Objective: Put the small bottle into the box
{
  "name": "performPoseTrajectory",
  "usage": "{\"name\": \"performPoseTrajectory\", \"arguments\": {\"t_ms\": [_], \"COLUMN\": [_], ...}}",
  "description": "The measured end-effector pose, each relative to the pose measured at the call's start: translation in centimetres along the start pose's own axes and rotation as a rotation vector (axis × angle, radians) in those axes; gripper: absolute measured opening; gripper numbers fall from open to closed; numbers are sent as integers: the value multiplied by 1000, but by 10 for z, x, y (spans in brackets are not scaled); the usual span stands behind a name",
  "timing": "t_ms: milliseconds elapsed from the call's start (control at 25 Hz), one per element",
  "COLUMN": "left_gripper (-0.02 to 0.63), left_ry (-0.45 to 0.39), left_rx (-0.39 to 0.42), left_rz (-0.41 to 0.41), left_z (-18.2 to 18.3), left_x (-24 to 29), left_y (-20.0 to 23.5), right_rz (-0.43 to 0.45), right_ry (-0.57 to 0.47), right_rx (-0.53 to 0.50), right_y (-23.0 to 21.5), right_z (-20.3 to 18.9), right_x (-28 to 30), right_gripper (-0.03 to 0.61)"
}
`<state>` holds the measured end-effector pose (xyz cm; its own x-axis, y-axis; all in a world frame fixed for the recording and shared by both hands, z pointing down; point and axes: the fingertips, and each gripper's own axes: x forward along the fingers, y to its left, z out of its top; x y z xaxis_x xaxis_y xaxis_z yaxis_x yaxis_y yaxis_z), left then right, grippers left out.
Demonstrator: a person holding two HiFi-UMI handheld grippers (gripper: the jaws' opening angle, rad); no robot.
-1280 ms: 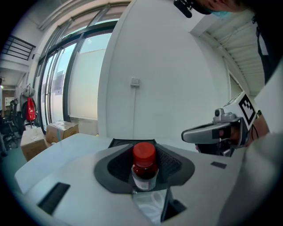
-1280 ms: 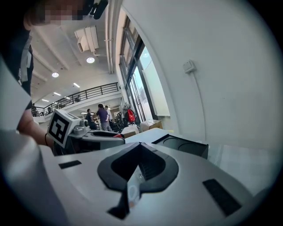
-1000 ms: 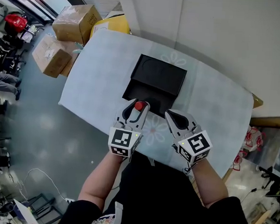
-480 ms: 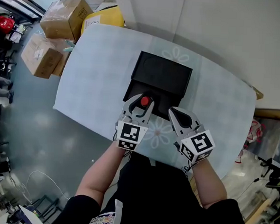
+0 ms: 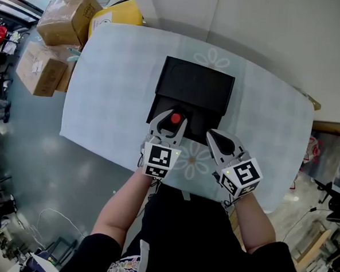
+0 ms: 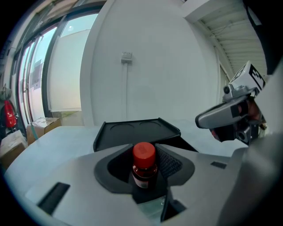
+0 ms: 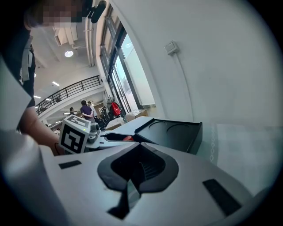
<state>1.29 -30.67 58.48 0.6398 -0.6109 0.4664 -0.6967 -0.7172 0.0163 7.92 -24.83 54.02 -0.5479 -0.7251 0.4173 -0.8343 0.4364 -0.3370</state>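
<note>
My left gripper (image 5: 172, 123) is shut on a small brown bottle with a red cap (image 5: 175, 118) (image 6: 143, 164), held upright between the jaws. It hangs over the near edge of the open black box (image 5: 192, 96) (image 6: 135, 133), whose lid lies flat behind it. My right gripper (image 5: 220, 143) is just right of the left one, at the box's near right corner, jaws shut with nothing between them (image 7: 132, 176). In the right gripper view the black box (image 7: 170, 132) lies ahead and the left gripper (image 7: 101, 137) is at the left.
The box stands on a pale table (image 5: 115, 89) with flower prints. Cardboard boxes (image 5: 56, 22) and a yellow object (image 5: 117, 17) stand on the floor beyond the table's far left corner. A white wall (image 5: 268, 29) runs behind the table.
My left gripper has carried the bottle forward, from the table's near part to over the box's near edge. The right gripper stayed close beside it.
</note>
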Motion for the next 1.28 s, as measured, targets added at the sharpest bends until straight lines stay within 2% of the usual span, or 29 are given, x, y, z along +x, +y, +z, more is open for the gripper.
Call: {"name": "performPoseTrajectory", "arguments": {"t_ms": [400,880,1280], "left_gripper": [156,158,158], "left_ry": [6,27,-60], "left_rx": [26,75,108], "left_rz": [4,69,161], "left_z": [-2,-6,25], "left_x": [7,6,-26], "left_y": [0,-3,-16], "right_rz": [2,31,68], "right_ry": [-3,-17,-56], "right_rx": [24,5,-36], "right_y": [-3,-3,-1], "right_z": [-4,2,12], "right_x": [-1,-13,-49], "right_gripper": [9,9,9]}}
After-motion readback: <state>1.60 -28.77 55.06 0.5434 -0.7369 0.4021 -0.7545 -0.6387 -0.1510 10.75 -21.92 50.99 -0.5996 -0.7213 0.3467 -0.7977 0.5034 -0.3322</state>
